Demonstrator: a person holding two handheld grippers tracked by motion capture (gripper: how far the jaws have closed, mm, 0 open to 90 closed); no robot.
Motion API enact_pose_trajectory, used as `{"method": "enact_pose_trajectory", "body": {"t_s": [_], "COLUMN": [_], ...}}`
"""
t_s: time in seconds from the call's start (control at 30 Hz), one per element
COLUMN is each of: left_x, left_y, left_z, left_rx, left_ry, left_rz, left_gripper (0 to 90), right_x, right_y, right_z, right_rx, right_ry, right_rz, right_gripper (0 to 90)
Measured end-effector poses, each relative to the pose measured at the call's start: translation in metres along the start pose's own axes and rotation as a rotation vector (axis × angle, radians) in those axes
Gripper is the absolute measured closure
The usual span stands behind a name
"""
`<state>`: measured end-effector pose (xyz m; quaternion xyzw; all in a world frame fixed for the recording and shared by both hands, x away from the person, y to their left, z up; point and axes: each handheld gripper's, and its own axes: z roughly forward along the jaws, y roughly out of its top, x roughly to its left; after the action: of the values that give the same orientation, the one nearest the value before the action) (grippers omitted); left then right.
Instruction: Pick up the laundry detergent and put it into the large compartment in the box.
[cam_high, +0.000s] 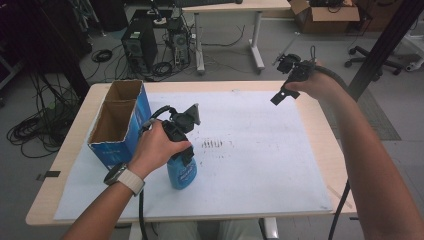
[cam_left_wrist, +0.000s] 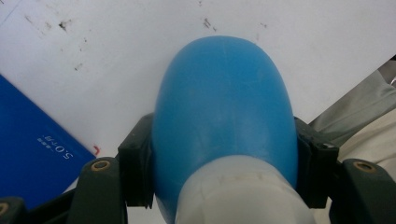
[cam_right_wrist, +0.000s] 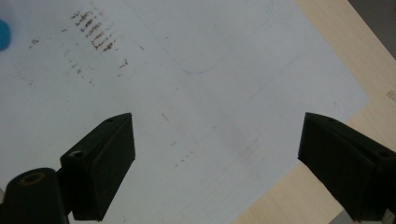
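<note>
Our left gripper (cam_high: 184, 145) clamps a smooth blue bottle (cam_high: 181, 172) with a white neck, standing on the white sheet (cam_high: 250, 165) beside the blue cardboard box (cam_high: 120, 122). The box's two compartments look empty. Our right gripper (cam_right_wrist: 217, 163) hangs wide open above the sheet.

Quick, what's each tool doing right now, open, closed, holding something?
Left tool: closed on the blue bottle, at its upper body.
Right tool: open, holding nothing, raised over the white sheet.
</note>
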<state>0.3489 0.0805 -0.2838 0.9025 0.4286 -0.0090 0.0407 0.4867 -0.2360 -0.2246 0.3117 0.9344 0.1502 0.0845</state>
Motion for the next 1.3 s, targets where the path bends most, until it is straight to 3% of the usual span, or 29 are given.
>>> {"method": "enact_pose_trajectory", "body": {"t_s": [0.37, 0.73, 1.3], "left_x": [-0.001, -0.003, 0.004], "left_y": [0.000, 0.003, 0.002], "left_z": [-0.009, -0.048, -0.111], "left_rx": [-0.009, -0.021, -0.055], "left_ry": [-0.002, 0.015, 0.025], "left_rz": [0.007, 0.002, -0.072], "left_gripper": [37.5, 37.5, 37.5], "right_x": [0.000, 0.000, 0.000], "right_y": [-0.001, -0.003, -0.005], "right_z": [-0.001, -0.003, -0.007], "right_rx": [-0.003, -0.004, -0.011], "right_ry": [-0.002, -0.002, -0.003], "right_rz": [0.001, 0.001, 0.002], "right_gripper": [10.9, 10.9, 11.0]}}
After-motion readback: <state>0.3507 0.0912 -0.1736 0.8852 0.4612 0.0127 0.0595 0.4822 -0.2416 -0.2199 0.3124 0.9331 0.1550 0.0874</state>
